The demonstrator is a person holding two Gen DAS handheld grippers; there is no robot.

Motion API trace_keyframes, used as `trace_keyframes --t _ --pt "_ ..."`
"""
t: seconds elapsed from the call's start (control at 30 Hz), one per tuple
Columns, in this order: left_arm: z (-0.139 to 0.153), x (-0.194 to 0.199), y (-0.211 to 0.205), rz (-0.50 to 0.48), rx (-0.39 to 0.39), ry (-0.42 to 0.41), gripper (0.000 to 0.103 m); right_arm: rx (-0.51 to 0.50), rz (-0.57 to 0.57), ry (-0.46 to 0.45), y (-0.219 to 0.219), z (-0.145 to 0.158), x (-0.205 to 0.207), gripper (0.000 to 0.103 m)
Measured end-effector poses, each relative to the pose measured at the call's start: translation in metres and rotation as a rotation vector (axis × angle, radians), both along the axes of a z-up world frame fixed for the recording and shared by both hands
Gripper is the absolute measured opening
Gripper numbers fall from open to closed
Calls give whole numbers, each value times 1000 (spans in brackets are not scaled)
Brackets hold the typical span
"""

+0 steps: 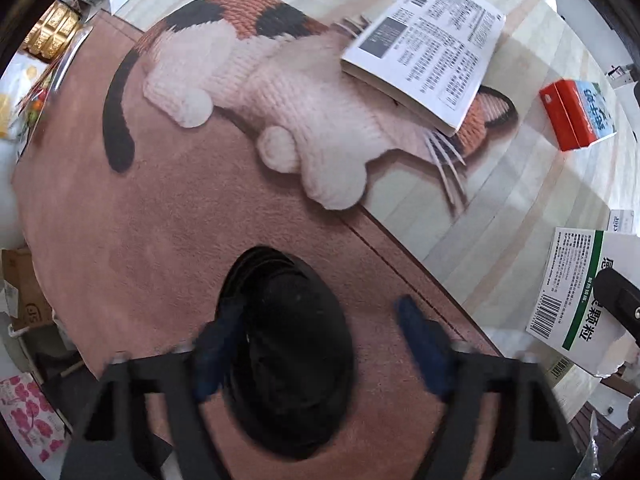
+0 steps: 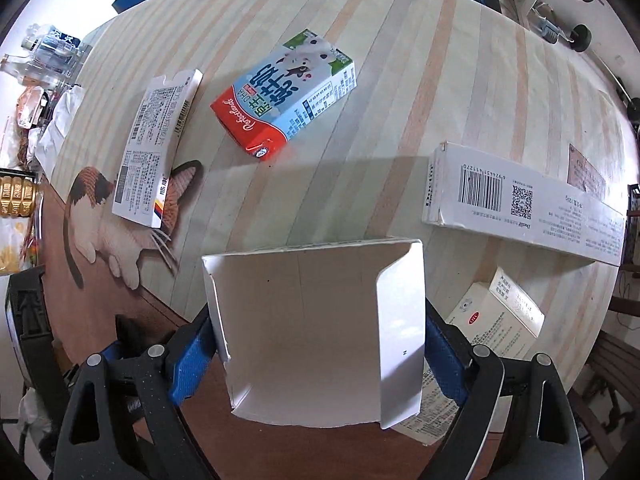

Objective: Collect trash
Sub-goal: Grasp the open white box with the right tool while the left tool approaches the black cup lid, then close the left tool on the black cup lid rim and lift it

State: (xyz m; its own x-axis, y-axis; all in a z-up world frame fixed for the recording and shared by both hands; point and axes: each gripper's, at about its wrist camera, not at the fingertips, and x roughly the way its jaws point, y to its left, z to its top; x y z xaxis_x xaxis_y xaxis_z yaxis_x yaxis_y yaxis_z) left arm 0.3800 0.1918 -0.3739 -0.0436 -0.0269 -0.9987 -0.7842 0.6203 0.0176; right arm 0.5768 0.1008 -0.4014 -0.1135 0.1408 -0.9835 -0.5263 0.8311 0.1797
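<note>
My right gripper (image 2: 320, 344) is shut on a torn white cardboard box (image 2: 320, 332), held above the table with its open side facing the camera. My left gripper (image 1: 316, 344) is open; a black trash bag's opening (image 1: 288, 352) lies between its blue fingers, its left finger at the bag's rim. On the table lie a red and blue milk carton (image 2: 286, 92), a white medicine box (image 2: 156, 144) over the cat picture, a long white barcode box (image 2: 520, 208) and a small white box (image 2: 496, 316). The held box also shows at the right of the left wrist view (image 1: 576, 292).
The table (image 2: 400, 60) has a striped cloth and a brown mat with a knitted cat picture (image 1: 256, 92). Gold-wrapped items (image 1: 52, 32) and snack packets sit at the left edge. Bottles (image 2: 52, 48) stand at the far left. A cardboard box (image 1: 24, 292) lies below the table's edge.
</note>
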Motion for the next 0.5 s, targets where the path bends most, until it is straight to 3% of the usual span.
trace_keyframes --t 0.17,0.27,0.33,0.5 --pt "19 -19 8 45 -44 -102 69 5 -16 9 -12 5 3 92" --pt "41 -40 13 77 -98 -234 69 14 -36 27 -20 5 4 92" --pt "44 -54 20 110 -125 -257 69 22 -49 33 -24 5 6 92" --pt "20 -69 29 190 -191 -250 69 22 -52 32 -25 5 6 92"
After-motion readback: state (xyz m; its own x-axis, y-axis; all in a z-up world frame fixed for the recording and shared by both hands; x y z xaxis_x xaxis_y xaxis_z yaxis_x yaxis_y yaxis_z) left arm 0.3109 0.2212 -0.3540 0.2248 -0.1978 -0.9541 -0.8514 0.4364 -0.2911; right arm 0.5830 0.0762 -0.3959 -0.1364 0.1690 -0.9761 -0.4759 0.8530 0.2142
